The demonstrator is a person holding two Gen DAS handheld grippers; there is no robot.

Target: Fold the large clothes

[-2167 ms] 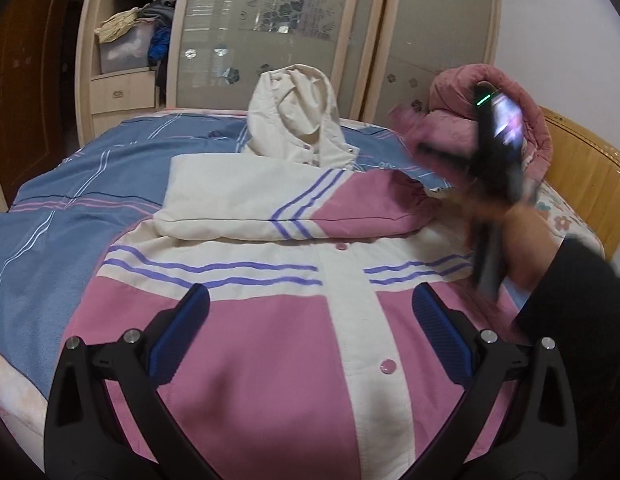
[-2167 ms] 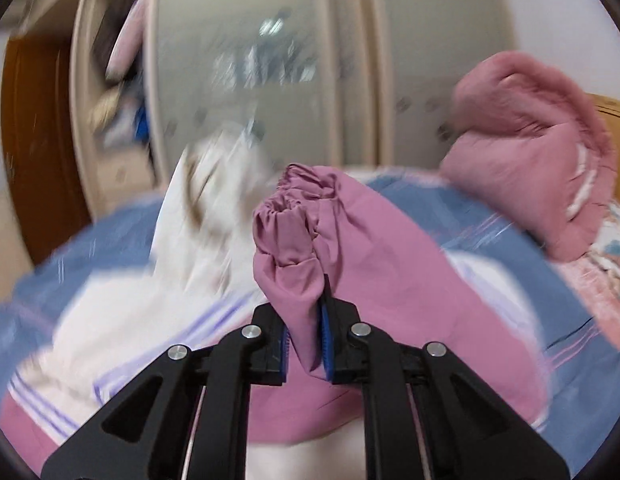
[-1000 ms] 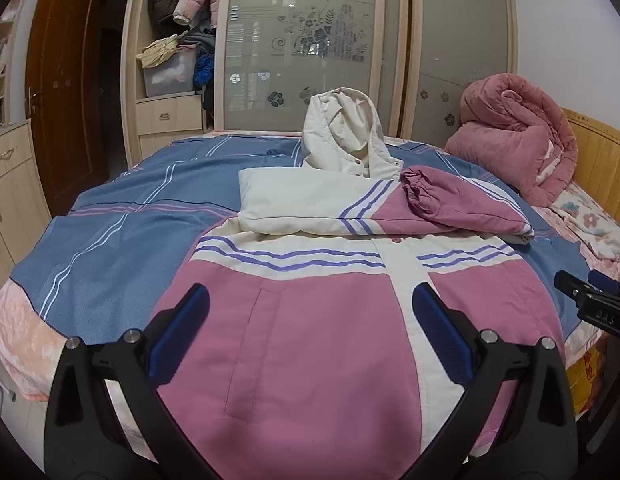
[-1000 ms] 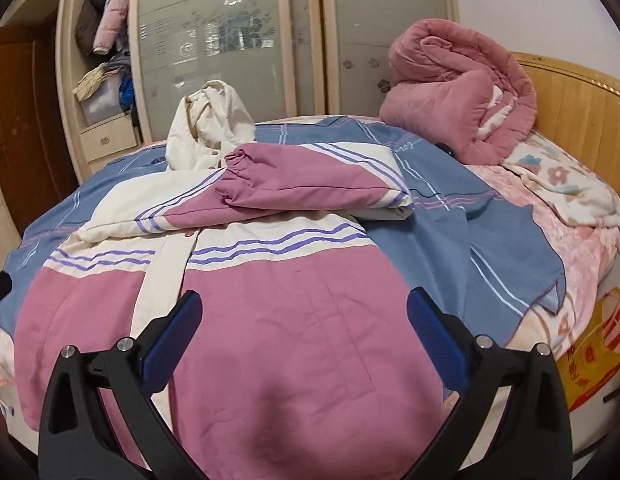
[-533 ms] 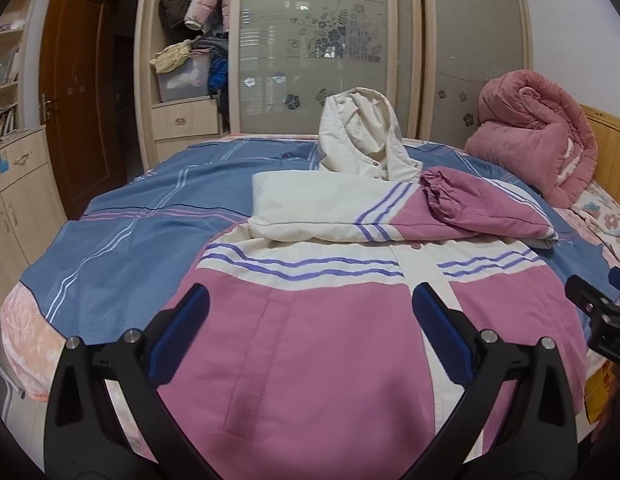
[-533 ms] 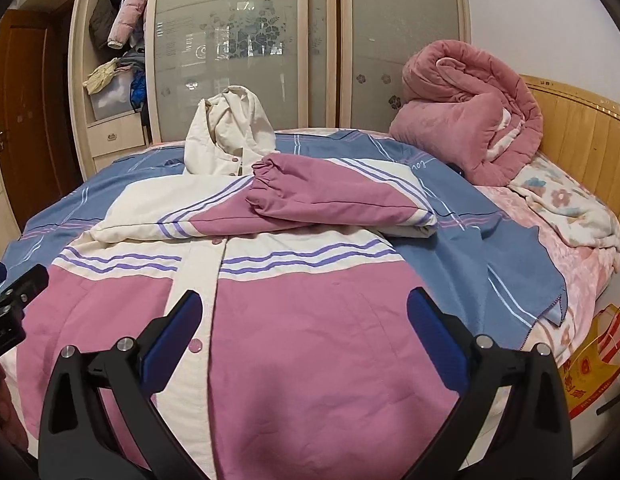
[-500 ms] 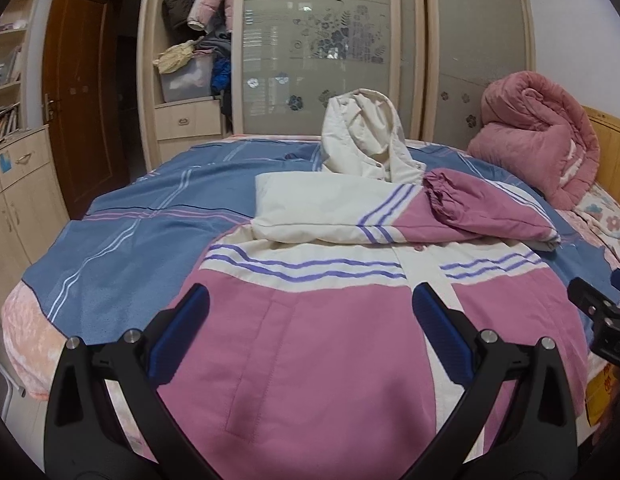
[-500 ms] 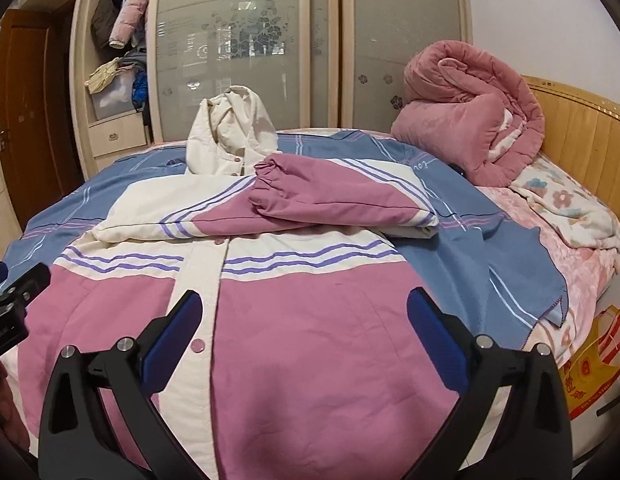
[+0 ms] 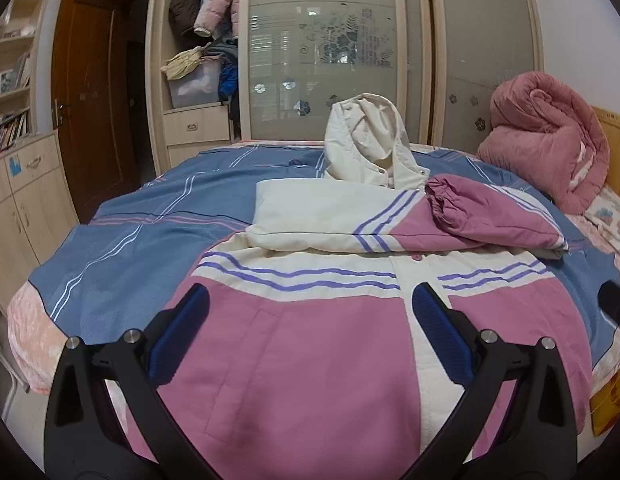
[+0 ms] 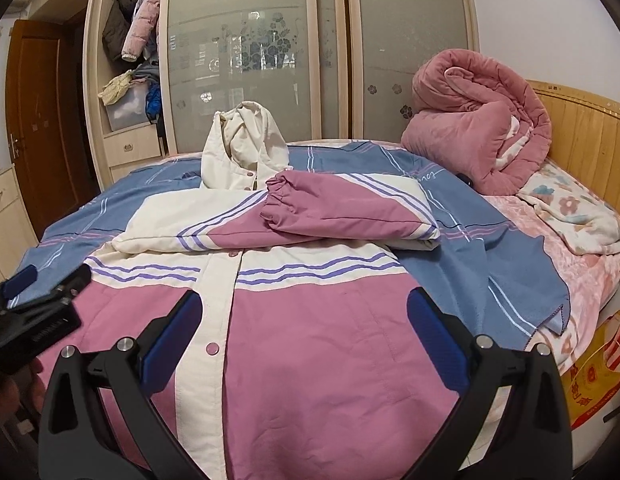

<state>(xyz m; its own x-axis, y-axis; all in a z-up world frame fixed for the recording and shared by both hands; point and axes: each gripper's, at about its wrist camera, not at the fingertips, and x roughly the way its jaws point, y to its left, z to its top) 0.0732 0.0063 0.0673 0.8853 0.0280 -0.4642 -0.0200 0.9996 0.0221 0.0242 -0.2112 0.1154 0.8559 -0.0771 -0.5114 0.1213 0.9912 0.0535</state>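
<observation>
The left gripper (image 9: 310, 320) stood wide open with nothing between its blue pads (image 9: 182, 334), held above the pink lower half of the jacket (image 9: 302, 360). The right gripper (image 10: 302, 328) was spread just as wide and also held nothing, over the same hem, right of the white button strip (image 10: 214, 320). Each gripper showed at the edge of the other's view, the two well apart.

The jacket lay front up on the bed (image 9: 158, 216), hem toward the cameras. Both sleeves were folded across the chest: the white one (image 9: 330, 216) underneath, the pink one (image 9: 490, 216) on top, its gathered cuff near the middle. The cream hood (image 9: 366, 148) stood up at the far end.

A blue striped sheet (image 10: 462, 256) covered the bed, with a floral pink layer (image 10: 570, 216) showing at the right. A rolled pink quilt (image 10: 474, 120) sat against the wooden headboard (image 10: 582, 120). Behind stood a wardrobe with frosted sliding doors (image 9: 334, 52) and an open section stuffed with clothes (image 9: 206, 12); a brown door (image 9: 86, 92) was at the left. A yellow bag (image 10: 594, 384) hung beside the bed's near right corner.
</observation>
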